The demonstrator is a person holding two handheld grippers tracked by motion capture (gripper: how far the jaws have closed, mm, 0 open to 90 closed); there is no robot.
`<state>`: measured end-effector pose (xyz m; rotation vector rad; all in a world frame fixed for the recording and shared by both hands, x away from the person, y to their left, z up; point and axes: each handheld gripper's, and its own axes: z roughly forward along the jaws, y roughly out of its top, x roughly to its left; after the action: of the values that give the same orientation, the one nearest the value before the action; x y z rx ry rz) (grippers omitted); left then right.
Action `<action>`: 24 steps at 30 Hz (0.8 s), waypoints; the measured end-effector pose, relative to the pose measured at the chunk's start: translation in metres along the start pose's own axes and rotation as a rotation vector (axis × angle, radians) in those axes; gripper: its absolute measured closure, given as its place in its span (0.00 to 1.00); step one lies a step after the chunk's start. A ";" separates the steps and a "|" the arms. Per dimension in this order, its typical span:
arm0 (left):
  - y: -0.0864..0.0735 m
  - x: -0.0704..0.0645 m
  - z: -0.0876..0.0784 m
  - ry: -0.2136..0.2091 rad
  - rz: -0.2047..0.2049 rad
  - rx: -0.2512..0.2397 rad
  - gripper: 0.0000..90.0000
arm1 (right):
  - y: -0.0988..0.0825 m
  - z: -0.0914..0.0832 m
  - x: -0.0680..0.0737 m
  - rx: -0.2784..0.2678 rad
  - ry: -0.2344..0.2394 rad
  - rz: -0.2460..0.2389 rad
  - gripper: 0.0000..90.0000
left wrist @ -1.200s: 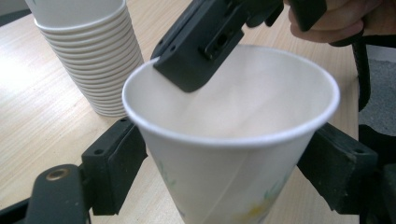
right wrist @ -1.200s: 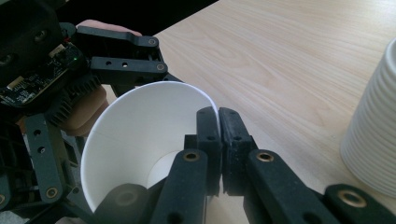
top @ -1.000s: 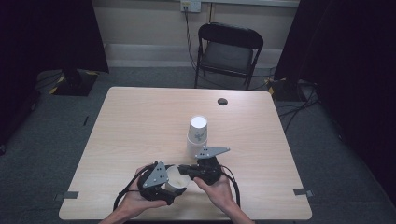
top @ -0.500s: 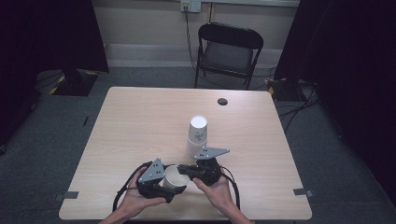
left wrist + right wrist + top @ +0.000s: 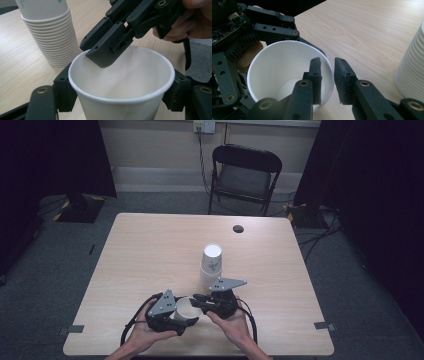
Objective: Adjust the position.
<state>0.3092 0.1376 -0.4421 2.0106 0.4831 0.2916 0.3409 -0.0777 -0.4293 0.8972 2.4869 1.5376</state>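
left claw [image 5: 120, 100] clamped on the sides of a white paper cup [image 5: 122, 82], jaws just drawn in tighter, pads pressing the cup wall left and right below the rim. right claw [image 5: 327, 82] straddling the near rim of the same cup [image 5: 287, 75], one jaw inside, one outside, jaws just eased apart, a slit of air on either side of the wall, no pinch. cup held upright and mouth up between both hands [image 5: 187, 309], low over the near edge of the tabletop [image 5: 150, 250]. just beyond, near but apart, a stack of upturned paper cups [image 5: 211, 265], ribbed with nested rims; a small green print on the top cup, too small to read. farther back, a dark round disc [image 5: 238, 228] near the far edge. wide bare wood to left, right and behind the stack; little room toward the near edge. past the tabletop, a folding chair [image 5: 245, 177] on grey carpet, dark curtains at both sides.
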 end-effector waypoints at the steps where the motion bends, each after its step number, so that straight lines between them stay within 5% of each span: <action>1: 0.000 0.000 0.000 0.005 0.003 0.002 0.31 | 0.000 0.000 0.000 -0.004 0.001 0.000 0.82; 13: -0.002 0.010 -0.004 0.049 -0.041 -0.012 0.33 | 0.000 -0.010 -0.006 -0.046 -0.015 0.017 0.74; 24: -0.006 0.029 -0.018 0.132 -0.089 -0.060 0.34 | 0.001 -0.017 -0.012 -0.073 -0.064 0.015 0.66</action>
<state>0.3265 0.1676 -0.4388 1.9131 0.6381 0.3811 0.3451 -0.0970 -0.4228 0.9406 2.3691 1.5671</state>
